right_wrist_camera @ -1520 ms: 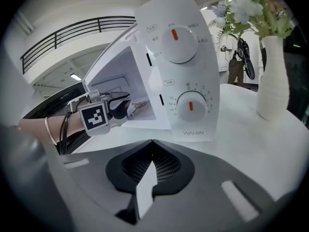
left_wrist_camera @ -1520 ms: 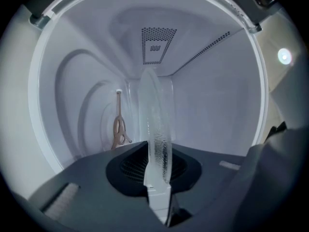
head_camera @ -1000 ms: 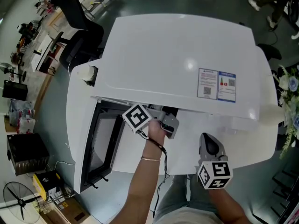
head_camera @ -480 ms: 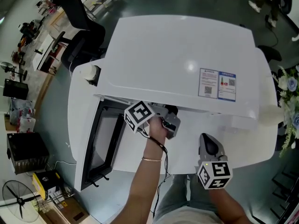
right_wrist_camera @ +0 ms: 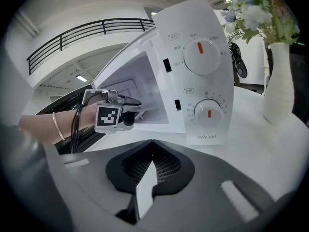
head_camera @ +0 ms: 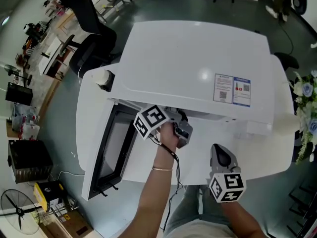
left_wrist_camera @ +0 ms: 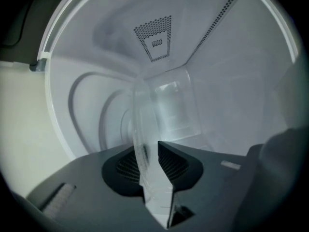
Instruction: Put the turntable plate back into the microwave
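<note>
The white microwave (head_camera: 198, 68) stands on a white table with its door (head_camera: 111, 148) swung open to the left. My left gripper (left_wrist_camera: 150, 146) reaches into the cavity; in the head view only its marker cube (head_camera: 151, 121) and body show at the opening. The clear glass turntable plate (left_wrist_camera: 164, 110) stands edge-on between its jaws, which are opening. The rim lies along the left pad with a sliver of room at the right pad. My right gripper (head_camera: 219, 150) hovers over the table in front of the control panel (right_wrist_camera: 200, 71), shut and empty.
A white vase of flowers (right_wrist_camera: 280, 81) stands on the table (head_camera: 257, 152) right of the microwave. The open door takes up the table's left front. Chairs and desks lie on the floor beyond the table's left edge.
The left gripper has turned a little at the microwave's opening, staying in place. The right gripper has not moved.
</note>
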A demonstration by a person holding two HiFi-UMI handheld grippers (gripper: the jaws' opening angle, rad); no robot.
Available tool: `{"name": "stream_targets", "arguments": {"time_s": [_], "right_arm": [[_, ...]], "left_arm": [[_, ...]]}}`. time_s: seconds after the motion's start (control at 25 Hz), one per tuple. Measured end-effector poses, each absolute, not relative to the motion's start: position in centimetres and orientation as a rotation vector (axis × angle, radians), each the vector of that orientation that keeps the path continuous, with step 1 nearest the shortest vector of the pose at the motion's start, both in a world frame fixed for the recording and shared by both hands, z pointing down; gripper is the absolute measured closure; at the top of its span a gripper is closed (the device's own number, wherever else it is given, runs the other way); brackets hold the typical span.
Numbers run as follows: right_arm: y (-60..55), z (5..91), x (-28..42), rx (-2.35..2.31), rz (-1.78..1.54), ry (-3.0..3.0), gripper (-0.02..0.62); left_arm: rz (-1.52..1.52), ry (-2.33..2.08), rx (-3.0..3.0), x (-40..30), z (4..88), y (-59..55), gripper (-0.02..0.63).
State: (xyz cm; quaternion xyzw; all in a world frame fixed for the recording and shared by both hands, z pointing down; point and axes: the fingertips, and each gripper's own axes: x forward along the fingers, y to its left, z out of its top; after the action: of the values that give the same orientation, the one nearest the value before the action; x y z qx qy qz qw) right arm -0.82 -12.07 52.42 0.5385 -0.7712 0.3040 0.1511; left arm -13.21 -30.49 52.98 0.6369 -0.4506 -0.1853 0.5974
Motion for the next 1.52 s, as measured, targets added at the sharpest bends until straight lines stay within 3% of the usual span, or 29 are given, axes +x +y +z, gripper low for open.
{"name": "stream_targets", "arguments": {"time_s": [0.36, 0.56, 1.44, 1.52], "right_arm": [[-11.5, 52.2, -0.8, 1.550, 0.864, -2.212, 0.584], [-11.3, 52.0, -0.6, 1.552, 0.864, -2.210, 0.584], [-9.7, 52.0, -2.3, 1.490, 0.859, -2.235, 0.584], [-9.6, 52.1, -2.5, 1.480, 0.858, -2.240, 0.584]], "left_arm": [[-0.311, -1.094, 1.592, -12.9, 52.3, -30.4, 0.395], [-0.174, -1.121, 1.656, -12.7, 52.6, -29.7, 0.346], [0.118, -1.334, 1.725, -16.1, 53.0, -26.3, 0.306], [0.103, -1.350, 1.757, -16.3, 52.4, -26.3, 0.345]]}}
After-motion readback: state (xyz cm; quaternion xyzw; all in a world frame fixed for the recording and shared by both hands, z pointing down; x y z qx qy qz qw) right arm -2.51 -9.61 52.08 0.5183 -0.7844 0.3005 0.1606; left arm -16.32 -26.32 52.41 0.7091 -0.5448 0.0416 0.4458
